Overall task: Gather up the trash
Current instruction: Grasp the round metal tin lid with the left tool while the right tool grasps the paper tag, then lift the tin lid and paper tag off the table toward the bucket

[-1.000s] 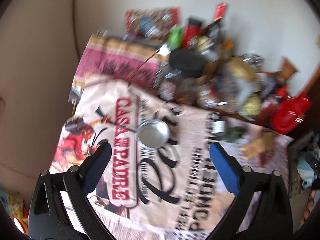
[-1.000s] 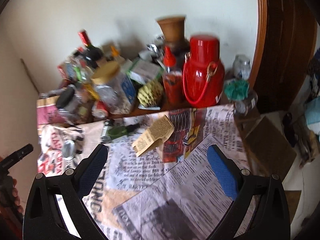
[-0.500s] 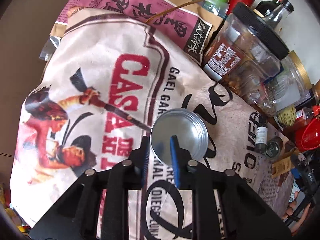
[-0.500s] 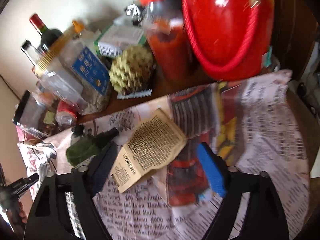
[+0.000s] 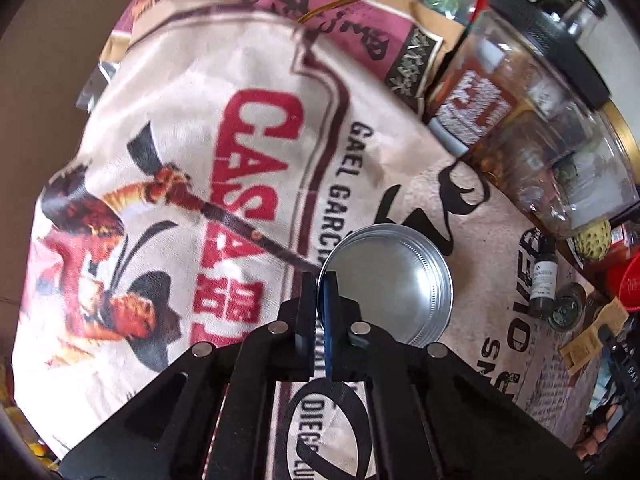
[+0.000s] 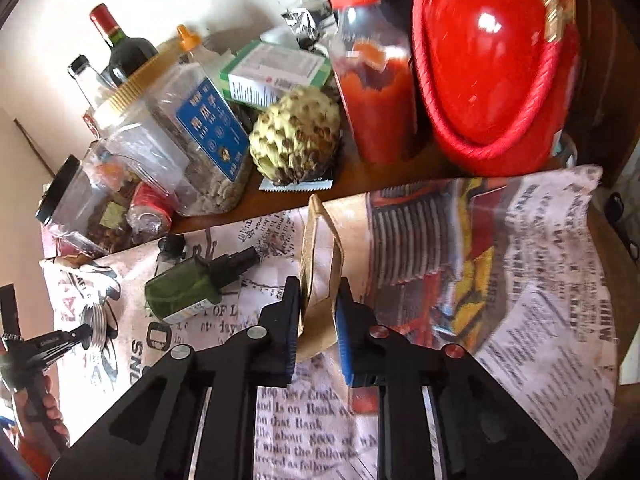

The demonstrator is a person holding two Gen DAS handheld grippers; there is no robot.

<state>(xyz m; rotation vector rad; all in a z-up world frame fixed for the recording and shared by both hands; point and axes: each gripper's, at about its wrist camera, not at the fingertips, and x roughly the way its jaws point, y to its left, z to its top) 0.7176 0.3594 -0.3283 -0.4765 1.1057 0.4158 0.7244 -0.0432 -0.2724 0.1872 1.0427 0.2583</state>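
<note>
My left gripper (image 5: 320, 292) is shut on the near rim of a round silver metal lid (image 5: 394, 284), which lies on a printed cloth (image 5: 200, 184). The same lid (image 6: 97, 322) and the left gripper show at the far left of the right wrist view. My right gripper (image 6: 318, 300) is shut on a folded brown paper scrap (image 6: 320, 248) that stands up between its fingers, above the newspaper-covered table (image 6: 540, 340). A small dark green bottle (image 6: 188, 288) lies on its side just left of the right gripper.
Behind stand a red jug (image 6: 492, 64), a sauce bottle with a red cap (image 6: 372, 80), a custard apple (image 6: 296, 136), plastic jars (image 6: 188, 132), a black-lidded jar (image 5: 532, 92) and wine bottles (image 6: 120, 48). A small dark vial (image 5: 542, 280) lies right of the lid.
Both grippers moved down to the table and closed. The left one shut on the lid's rim; the right one shut on the brown paper, which now stands folded between its fingers.
</note>
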